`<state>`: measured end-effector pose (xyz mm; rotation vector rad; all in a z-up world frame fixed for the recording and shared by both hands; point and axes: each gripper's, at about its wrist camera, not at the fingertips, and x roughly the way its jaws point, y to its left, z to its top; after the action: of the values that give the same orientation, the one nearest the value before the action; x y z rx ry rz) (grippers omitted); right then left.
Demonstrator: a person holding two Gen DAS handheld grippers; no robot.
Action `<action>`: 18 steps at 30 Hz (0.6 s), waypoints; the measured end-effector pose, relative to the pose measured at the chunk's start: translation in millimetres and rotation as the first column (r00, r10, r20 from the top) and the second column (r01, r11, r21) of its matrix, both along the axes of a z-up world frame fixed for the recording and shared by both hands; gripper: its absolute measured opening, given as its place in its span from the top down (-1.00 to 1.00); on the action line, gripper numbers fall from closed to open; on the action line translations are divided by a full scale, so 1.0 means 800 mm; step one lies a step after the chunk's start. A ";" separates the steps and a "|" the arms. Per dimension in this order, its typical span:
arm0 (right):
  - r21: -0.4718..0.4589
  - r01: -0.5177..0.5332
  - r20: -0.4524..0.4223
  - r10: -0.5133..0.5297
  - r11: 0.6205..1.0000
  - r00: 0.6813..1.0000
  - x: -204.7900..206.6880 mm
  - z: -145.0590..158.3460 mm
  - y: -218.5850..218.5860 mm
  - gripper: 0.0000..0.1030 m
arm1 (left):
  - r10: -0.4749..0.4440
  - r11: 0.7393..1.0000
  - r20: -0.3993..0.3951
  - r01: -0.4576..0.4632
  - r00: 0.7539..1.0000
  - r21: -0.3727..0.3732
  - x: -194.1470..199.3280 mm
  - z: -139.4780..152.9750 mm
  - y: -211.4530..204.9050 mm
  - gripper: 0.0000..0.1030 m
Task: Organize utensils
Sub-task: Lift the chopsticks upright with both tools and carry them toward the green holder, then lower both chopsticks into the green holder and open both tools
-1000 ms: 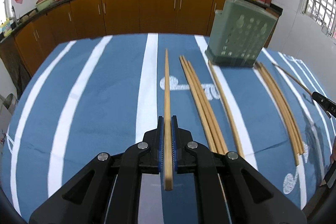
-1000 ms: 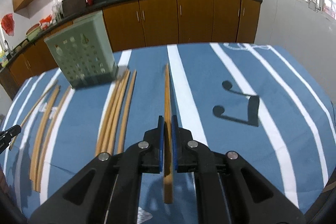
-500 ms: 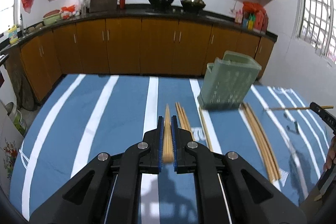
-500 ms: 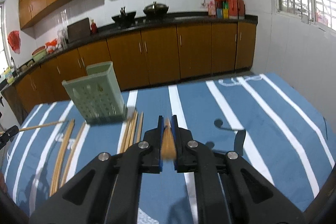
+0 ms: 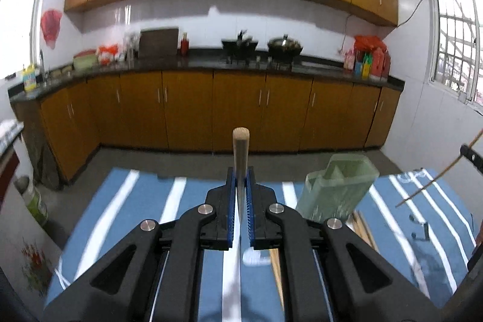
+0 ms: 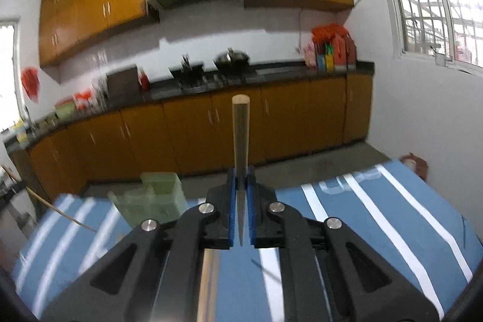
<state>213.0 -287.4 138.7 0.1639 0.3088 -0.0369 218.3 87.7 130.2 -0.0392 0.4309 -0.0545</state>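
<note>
My left gripper (image 5: 240,186) is shut on a wooden chopstick (image 5: 240,153) that points forward and up, well above the blue striped tablecloth (image 5: 126,219). The pale green utensil holder (image 5: 338,189) stands on the cloth to the right of it. My right gripper (image 6: 240,186) is shut on another chopstick (image 6: 240,135), also raised and pointing forward; the holder (image 6: 154,201) lies to its left. The right gripper's chopstick shows at the right edge of the left wrist view (image 5: 437,180). Loose chopsticks (image 5: 362,227) lie on the cloth beside the holder.
Orange kitchen cabinets (image 5: 187,110) and a dark counter (image 5: 211,61) with woks run along the far wall beyond the table. A window (image 6: 422,5) is on the right wall. The floor gap lies between table and cabinets.
Both grippers have lifted their chopsticks off the cloth and tilted upward, so the views now look at the cabinets instead of down at the table.
</note>
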 end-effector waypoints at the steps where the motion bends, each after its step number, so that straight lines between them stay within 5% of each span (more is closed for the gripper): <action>1: 0.011 -0.014 0.025 0.014 1.000 1.000 0.002 0.016 0.002 0.85 | -0.008 1.000 0.025 0.008 1.000 0.002 0.001 0.015 -0.004 0.87; 9: 0.051 -0.153 0.084 0.149 0.987 0.985 0.029 0.076 0.036 0.85 | -0.118 0.992 0.126 0.122 0.985 -0.022 0.010 0.096 -0.042 0.87; 18: 0.024 -0.197 0.000 0.197 0.980 0.980 0.069 0.043 0.071 0.85 | -0.210 0.975 0.074 0.215 0.975 -0.060 0.036 0.073 -0.078 0.87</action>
<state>268.1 -230.7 173.3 0.1567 0.3274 0.1632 247.4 25.3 188.5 -0.0577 0.3642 -0.2807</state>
